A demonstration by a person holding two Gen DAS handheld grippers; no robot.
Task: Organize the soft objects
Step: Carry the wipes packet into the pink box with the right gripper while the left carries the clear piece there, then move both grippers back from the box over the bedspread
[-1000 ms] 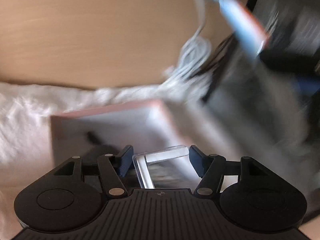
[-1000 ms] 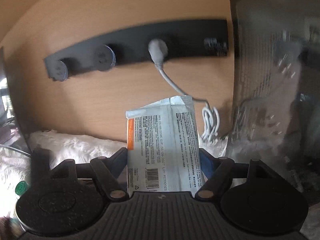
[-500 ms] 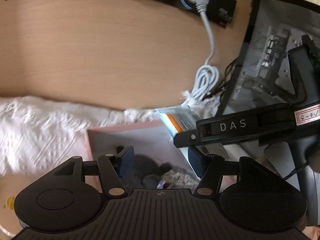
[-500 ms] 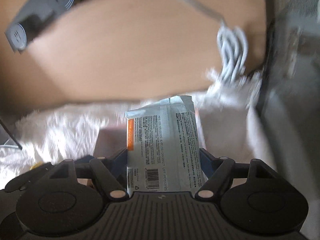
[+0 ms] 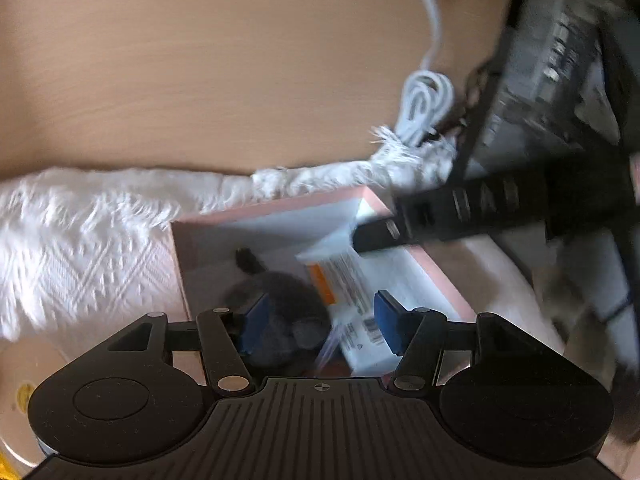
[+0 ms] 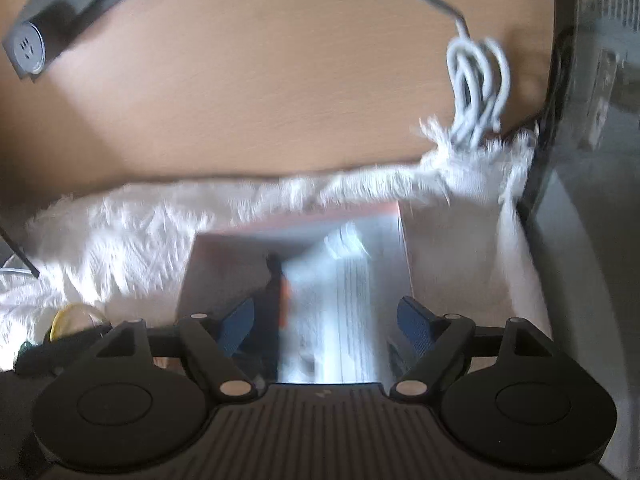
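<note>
A pink box (image 5: 280, 210) sits on a white fringed cloth (image 5: 80, 248). Inside it lie a dark grey plush toy (image 5: 280, 300) and a white tissue packet (image 5: 352, 296) with an orange stripe. My left gripper (image 5: 316, 322) is open and empty above the box's near side. My right gripper (image 6: 326, 322) is open over the box (image 6: 288, 236); the packet (image 6: 344, 308) is blurred below its fingers, lying free. The right gripper's black body (image 5: 480, 212) shows in the left wrist view above the box's far right corner.
A wooden desk wall (image 5: 200, 80) stands behind the cloth. A coiled white cable (image 5: 424, 104) hangs at the right, plugged into a black power strip (image 6: 60, 12). A dark monitor back (image 5: 560, 60) stands on the right. A round yellow-marked object (image 6: 72, 320) lies at the left.
My right gripper has dropped toward the box and opened, letting the tissue packet fall inside. My left gripper stays open over the box.
</note>
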